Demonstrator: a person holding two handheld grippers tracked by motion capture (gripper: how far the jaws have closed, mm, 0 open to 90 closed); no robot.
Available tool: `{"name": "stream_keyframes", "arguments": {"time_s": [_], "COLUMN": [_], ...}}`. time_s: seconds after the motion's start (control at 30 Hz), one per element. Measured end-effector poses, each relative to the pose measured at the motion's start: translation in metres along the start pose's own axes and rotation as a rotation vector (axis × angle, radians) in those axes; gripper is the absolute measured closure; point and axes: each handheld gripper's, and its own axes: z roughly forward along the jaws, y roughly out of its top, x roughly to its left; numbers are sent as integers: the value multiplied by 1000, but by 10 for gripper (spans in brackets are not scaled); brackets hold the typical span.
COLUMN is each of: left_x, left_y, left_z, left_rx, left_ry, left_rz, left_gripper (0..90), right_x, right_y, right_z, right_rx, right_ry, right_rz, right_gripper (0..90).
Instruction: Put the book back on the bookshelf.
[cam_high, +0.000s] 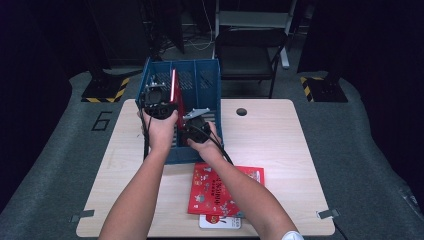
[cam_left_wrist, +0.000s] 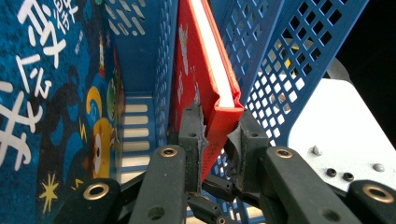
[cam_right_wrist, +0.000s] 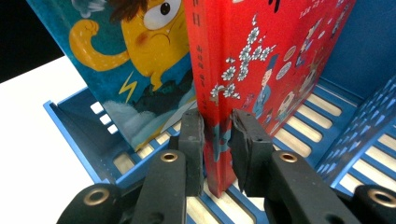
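A red hardback book (cam_high: 174, 86) stands upright in the middle slot of a blue perforated file rack (cam_high: 207, 75). My left gripper (cam_high: 166, 103) is shut on the book's upper corner; in the left gripper view its pads (cam_left_wrist: 192, 133) press on both covers of the red book (cam_left_wrist: 205, 60). My right gripper (cam_high: 193, 122) is shut on the same book lower down at the near end. There, its jaws (cam_right_wrist: 217, 123) clamp the spine of the red book (cam_right_wrist: 261, 46) just above the rack's slatted floor. A blue picture book (cam_right_wrist: 121, 56) stands in the neighbouring slot.
The rack (cam_left_wrist: 289, 56) sits at the far middle of a light wooden table (cam_high: 280, 150). Another red book (cam_high: 225, 190) lies flat near the front edge on a white one (cam_high: 220, 221). A black chair (cam_high: 250, 50) stands behind the table.
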Motion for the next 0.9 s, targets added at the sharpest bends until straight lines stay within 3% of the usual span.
{"name": "stream_keyframes", "arguments": {"time_s": [0.33,0.9], "left_x": [0,4], "left_y": [7,6], "left_z": [2,12], "left_rx": [-6,4], "left_ry": [4,4], "left_rz": [8,-1], "left_gripper": [764,765], "right_x": [-5,-11], "right_y": [10,11], "right_z": [3,15], "right_rx": [11,38], "right_ry": [-2,0], "right_rz": [-10,-1], "right_gripper": [746,743]}}
